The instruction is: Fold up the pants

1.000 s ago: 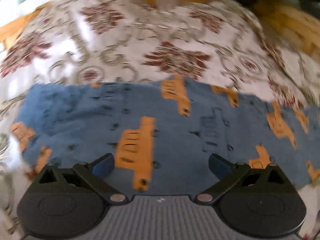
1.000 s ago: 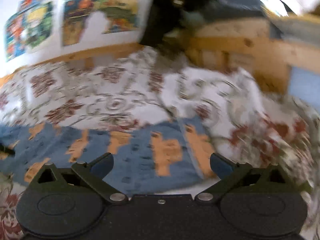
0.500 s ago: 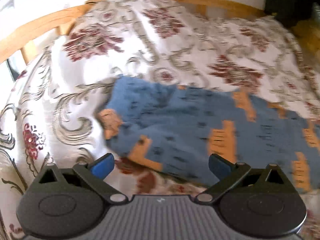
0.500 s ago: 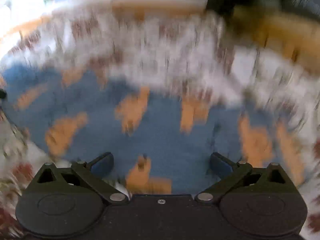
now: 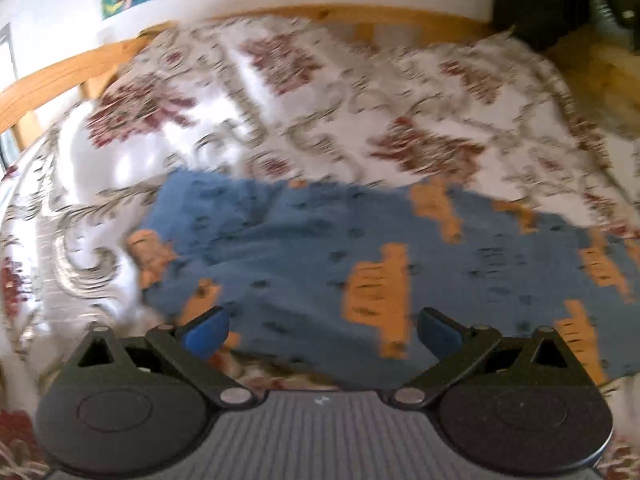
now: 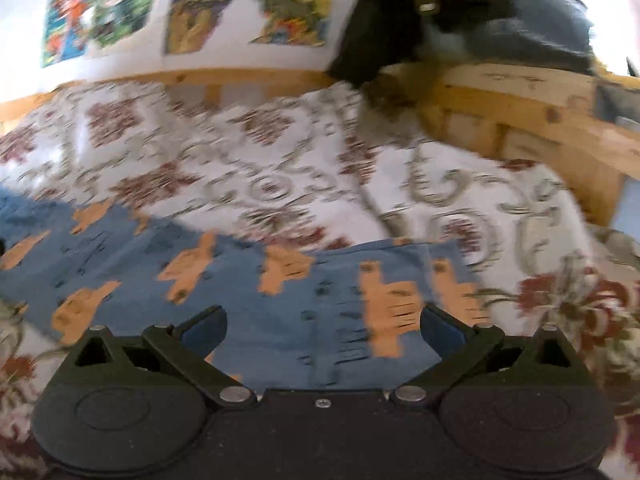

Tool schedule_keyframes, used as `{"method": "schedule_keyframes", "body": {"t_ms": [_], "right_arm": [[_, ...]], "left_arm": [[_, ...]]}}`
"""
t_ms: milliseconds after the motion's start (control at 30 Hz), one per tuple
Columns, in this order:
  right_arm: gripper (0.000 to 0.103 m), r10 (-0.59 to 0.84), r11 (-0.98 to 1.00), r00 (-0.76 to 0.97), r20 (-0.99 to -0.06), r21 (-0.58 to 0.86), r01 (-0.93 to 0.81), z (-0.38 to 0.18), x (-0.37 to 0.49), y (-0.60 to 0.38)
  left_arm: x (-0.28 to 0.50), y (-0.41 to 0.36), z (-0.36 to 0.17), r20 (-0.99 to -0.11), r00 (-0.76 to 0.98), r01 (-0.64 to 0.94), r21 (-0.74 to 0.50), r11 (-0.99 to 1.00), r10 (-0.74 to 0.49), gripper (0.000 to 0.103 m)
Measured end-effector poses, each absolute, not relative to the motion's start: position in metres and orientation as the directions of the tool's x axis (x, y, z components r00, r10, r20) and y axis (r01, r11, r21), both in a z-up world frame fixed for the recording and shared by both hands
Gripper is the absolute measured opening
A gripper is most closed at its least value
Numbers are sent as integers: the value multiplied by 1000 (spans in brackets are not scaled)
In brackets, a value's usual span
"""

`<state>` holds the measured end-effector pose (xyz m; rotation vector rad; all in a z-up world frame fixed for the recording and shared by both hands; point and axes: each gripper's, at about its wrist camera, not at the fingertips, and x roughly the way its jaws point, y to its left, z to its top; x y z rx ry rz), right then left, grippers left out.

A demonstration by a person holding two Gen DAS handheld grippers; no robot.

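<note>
Change: left view has slid right since half a second ago — the pants' left end sat centre-frame then, now it lies further left and more blue cloth fills the space between the fingers. Right view was a blur aimed down at cloth; now it looks flatter, wall and bed frame in sight.
Pants (image 5: 320, 264): blue with orange print, spread flat across the bed, long axis left–right. Right end seen in the right view (image 6: 248, 296), near the claw.
Bed cover (image 5: 280, 120): white, red floral and grey scroll pattern, under the pants on all sides.
Left claw (image 5: 322, 330): jaws spread wide, nothing between them, over the near edge of the pants towards the left end.
Right claw (image 6: 322, 330): jaws spread wide, empty — above the near edge by the right end.
Bed frame (image 6: 520, 120): pale wood, along far and right sides.
Posters (image 6: 180, 8): colourful, on the far wall.
Focus: both views motion-blurred.
</note>
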<state>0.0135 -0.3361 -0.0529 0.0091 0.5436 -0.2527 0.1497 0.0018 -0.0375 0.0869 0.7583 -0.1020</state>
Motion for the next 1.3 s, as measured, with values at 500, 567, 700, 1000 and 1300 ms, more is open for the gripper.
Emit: {"method": "schedule_keyframes", "body": {"t_ms": [500, 567, 700, 1000, 1300], "right_arm": [[102, -246, 924, 805, -540, 119, 363, -43, -19, -406], [102, -227, 928, 810, -541, 131, 348, -43, -23, -406], [102, -218, 942, 804, -554, 97, 323, -47, -23, -402], [103, -90, 726, 814, -573, 522, 448, -55, -20, -447], [83, -102, 619, 794, -599, 586, 522, -55, -14, -442]], "left_arm": [[150, -188, -49, -625, 642, 586, 28, 810, -443, 103], [153, -204, -66, -654, 647, 580, 90, 810, -391, 103], [164, -199, -85, -706, 610, 561, 64, 825, -360, 103], [174, -191, -51, -641, 571, 562, -150, 813, -513, 103], [174, -260, -90, -695, 550, 634, -15, 773, -464, 103]]}}
